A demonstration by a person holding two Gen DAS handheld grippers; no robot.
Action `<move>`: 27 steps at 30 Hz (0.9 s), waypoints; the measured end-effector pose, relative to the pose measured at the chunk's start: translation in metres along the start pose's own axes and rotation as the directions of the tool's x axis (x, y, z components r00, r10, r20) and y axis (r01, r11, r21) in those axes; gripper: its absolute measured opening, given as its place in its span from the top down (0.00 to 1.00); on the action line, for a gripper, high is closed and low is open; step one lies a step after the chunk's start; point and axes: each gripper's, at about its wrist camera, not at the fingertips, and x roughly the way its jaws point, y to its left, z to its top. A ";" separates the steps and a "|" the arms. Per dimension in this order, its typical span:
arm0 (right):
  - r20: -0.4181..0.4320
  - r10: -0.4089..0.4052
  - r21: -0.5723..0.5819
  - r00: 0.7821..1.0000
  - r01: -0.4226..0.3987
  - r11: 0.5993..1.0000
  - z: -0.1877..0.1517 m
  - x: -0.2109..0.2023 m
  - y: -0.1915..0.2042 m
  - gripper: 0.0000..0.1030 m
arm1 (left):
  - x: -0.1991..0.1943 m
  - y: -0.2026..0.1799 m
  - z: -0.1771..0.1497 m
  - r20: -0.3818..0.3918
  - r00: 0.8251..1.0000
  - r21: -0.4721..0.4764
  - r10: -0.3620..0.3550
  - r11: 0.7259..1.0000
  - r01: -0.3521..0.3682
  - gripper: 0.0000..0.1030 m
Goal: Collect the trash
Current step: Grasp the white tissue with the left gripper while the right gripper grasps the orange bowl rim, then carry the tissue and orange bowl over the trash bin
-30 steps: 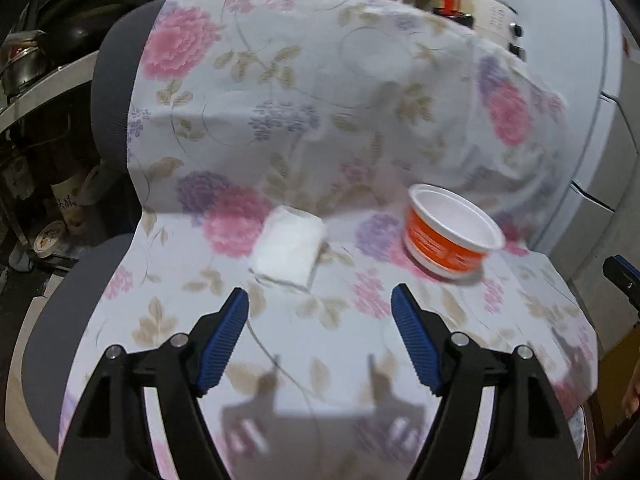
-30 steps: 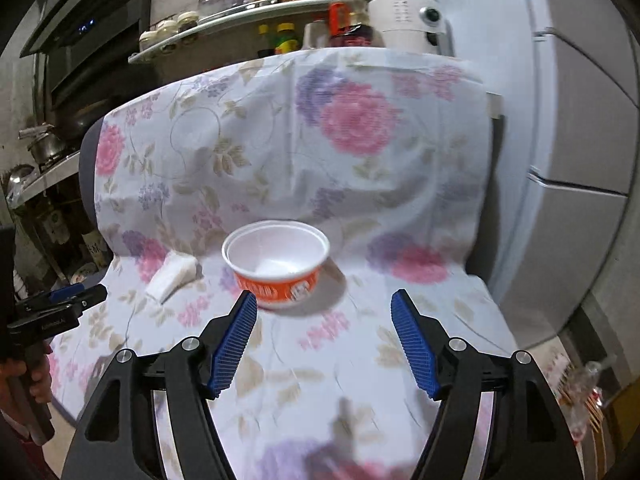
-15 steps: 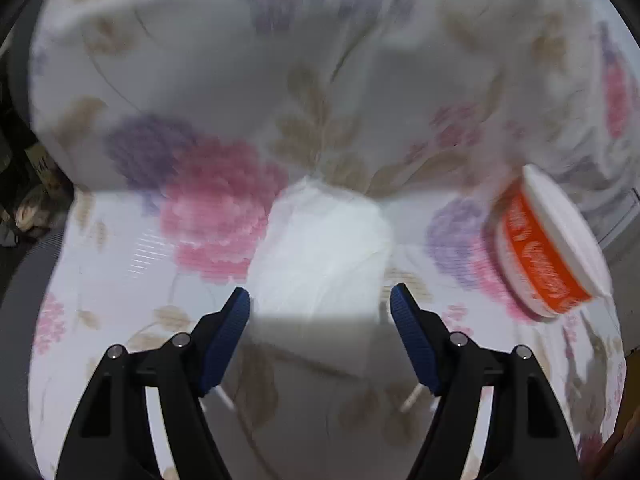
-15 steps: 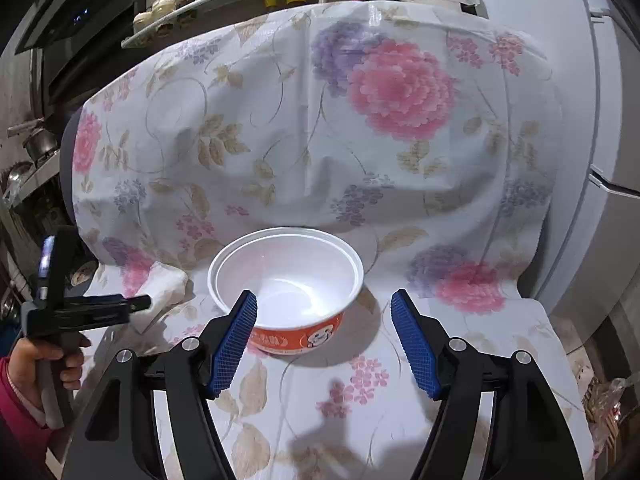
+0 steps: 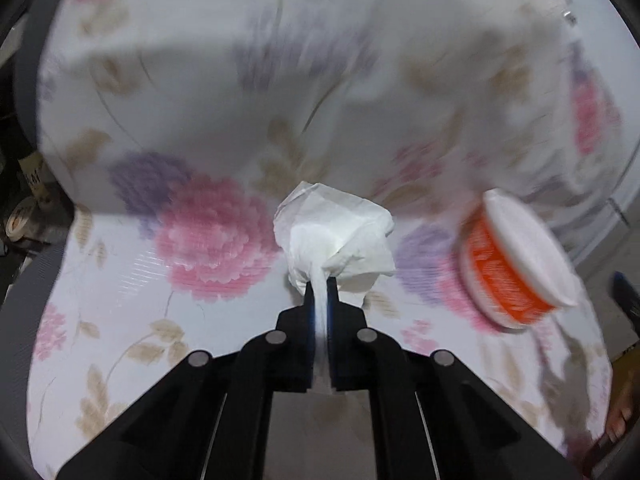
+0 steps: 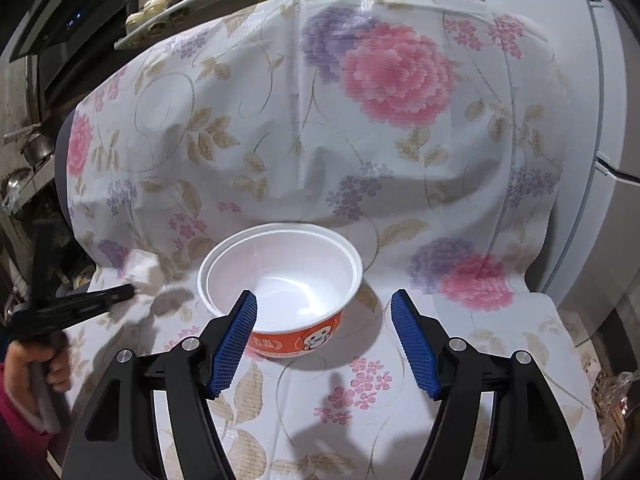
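My left gripper [image 5: 319, 286] is shut on a crumpled white tissue [image 5: 334, 238], which bunches up just past the fingertips above the floral-covered chair seat [image 5: 132, 320]. An empty orange-and-white paper bowl [image 5: 516, 272] stands on the seat to its right. In the right wrist view the same bowl [image 6: 280, 280] sits just beyond my open right gripper [image 6: 323, 312], with the left finger [image 6: 236, 340] over its near rim. The left gripper [image 6: 80, 304] and the tissue [image 6: 140, 266] show at the left there.
The floral cloth [image 6: 320, 140] drapes over the chair's backrest. A shelf with jars and bottles [image 6: 168, 4] runs behind the chair. A grey fridge [image 6: 612, 160] stands on the right. Kitchen clutter [image 5: 24, 208] fills the dark left side.
My left gripper has closed on the tissue, which it was straddling half a second ago, and bunched it up. My right gripper has moved closer to the bowl and stays open.
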 end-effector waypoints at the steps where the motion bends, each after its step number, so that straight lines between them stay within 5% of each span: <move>1: -0.003 -0.005 0.004 1.000 0.005 1.000 0.001 0.001 -0.001 0.32 | -0.010 -0.003 -0.003 0.016 1.000 0.000 -0.002 1.000 0.002 0.98; 3: -0.015 -0.016 0.022 1.000 0.017 1.000 0.003 0.006 -0.005 0.33 | -0.035 -0.012 -0.014 0.051 0.999 0.010 0.008 1.000 -0.009 0.97; 7: -0.068 -0.011 0.062 0.998 0.015 0.998 0.005 0.030 -0.012 0.58 | -0.060 -0.027 -0.030 0.093 0.996 -0.004 0.011 1.000 -0.010 0.97; 11: -0.144 -0.003 0.129 0.990 0.022 0.991 0.005 0.062 -0.022 0.63 | -0.051 -0.033 -0.030 0.089 0.996 0.002 -0.004 1.000 0.004 0.97; 14: -0.194 0.034 0.180 0.980 0.001 0.984 -0.001 0.074 -0.022 0.82 | -0.047 -0.035 -0.032 0.074 0.997 0.003 -0.006 1.000 0.005 0.97; 16: -0.167 0.034 0.178 0.985 -0.004 0.984 -0.004 0.064 -0.016 0.93 | -0.046 -0.034 -0.034 0.073 0.997 -0.003 -0.008 1.000 0.008 0.97; 20: -0.094 0.054 0.156 0.994 -0.039 0.987 0.000 0.023 -0.004 0.95 | -0.067 -0.038 -0.045 0.094 0.995 -0.001 -0.014 1.000 0.014 0.97; 27: -0.087 0.040 0.143 0.995 -0.028 0.989 -0.015 -0.055 0.006 0.95 | -0.121 -0.065 -0.076 0.134 0.989 0.055 -0.067 0.997 0.060 0.97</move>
